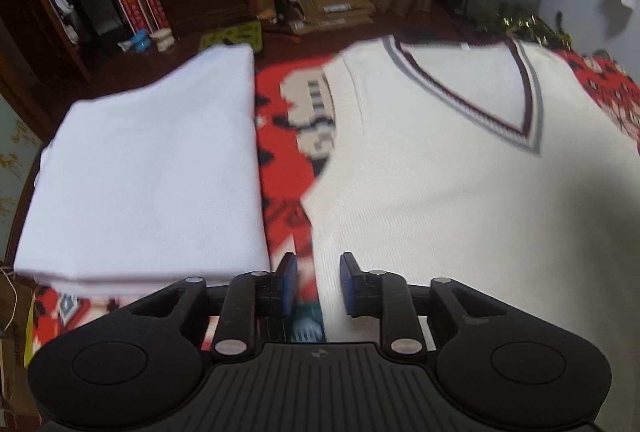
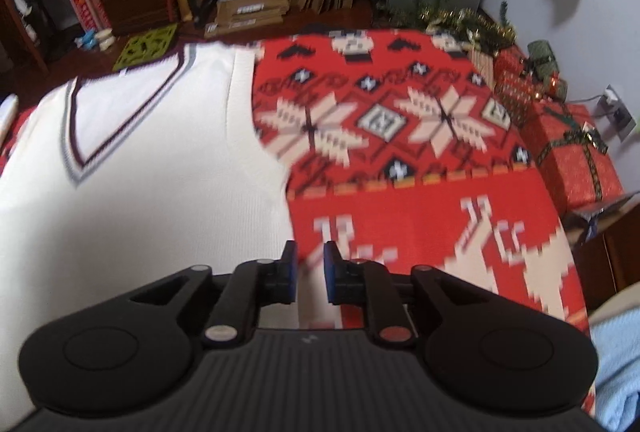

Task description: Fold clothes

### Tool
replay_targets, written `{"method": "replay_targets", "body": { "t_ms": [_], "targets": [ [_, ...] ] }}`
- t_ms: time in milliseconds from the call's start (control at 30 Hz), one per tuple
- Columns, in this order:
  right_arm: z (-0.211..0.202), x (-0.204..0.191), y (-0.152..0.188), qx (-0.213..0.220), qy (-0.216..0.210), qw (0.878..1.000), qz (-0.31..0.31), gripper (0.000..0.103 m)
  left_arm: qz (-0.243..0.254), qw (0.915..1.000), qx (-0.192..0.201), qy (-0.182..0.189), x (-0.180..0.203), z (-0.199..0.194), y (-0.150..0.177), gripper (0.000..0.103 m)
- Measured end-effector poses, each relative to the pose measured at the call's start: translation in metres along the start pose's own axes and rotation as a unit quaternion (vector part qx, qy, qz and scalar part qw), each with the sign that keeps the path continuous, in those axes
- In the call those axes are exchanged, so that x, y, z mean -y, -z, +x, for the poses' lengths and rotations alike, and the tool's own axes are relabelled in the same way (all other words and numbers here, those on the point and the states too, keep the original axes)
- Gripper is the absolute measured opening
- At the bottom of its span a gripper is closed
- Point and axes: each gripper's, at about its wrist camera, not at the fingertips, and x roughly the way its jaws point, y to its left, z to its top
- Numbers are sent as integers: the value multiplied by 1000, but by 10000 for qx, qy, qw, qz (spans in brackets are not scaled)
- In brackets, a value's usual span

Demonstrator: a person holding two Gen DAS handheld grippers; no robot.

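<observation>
Trouble could come from the vest (image 1: pixel 460 192), spread flat on the red cloth (image 2: pixel 420 152) beside the folded white pile (image 1: pixel 152 172). Both the left gripper (image 1: pixel 318 282) and right gripper (image 2: pixel 311 272) hover released and empty at its near side edges; a shallow pinch might catch only the top layer, or drag the cloth along, skewing the fold.
</observation>
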Motion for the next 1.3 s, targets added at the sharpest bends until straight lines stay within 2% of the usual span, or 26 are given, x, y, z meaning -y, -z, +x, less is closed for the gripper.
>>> {"method": "replay_targets", "body": {
  "t_ms": [133,333,400,433,567,733,833,933,1033,1100,1167,1200,1233,1300],
  "targets": [
    [-3,1,20,-285,-113,9995,69,16,-442,9982,-347,227,-2,4,24,27],
    [-1,-3,32,-382,-202,9990,79,16,-574,9975,-334,246,0,-2,33,26],
    [0,-5,32,-412,-184,9990,-15,5,-536,9976,-289,319,3,-2,33,11],
    [1,-6,31,-430,-174,9989,-63,5,-512,9977,-265,360,5,-3,33,8],
    [0,-11,31,-415,-39,9987,-284,2,-67,9996,-242,127,13,-5,34,5],
    [-1,-9,30,-401,12,9989,-239,2,97,9996,-266,94,9,-6,35,5],
    [-4,-10,28,-388,-18,9991,-186,4,-108,9993,-339,106,5,-8,31,12],
    [-11,-13,24,-279,-4,9995,-157,5,-241,9995,-221,8,2,-17,28,16],
    [-17,-21,20,-164,-44,9997,-188,12,-276,9996,-2,89,8,-27,20,28],
    [-19,-34,16,-83,-184,9993,-323,17,-285,9989,145,341,18,-29,14,38],
    [-18,-50,13,-20,-355,9983,-469,20,-122,9980,264,560,34,-26,6,42],
    [-16,-58,11,4,-446,9975,-542,27,14,9976,325,608,43,-23,2,45],
    [-13,-67,8,31,-506,9968,-612,29,149,9970,386,656,52,-21,-3,46],
    [-6,-81,2,94,-622,9959,-644,29,282,9952,585,734,62,-15,-12,46]
  ]
}}
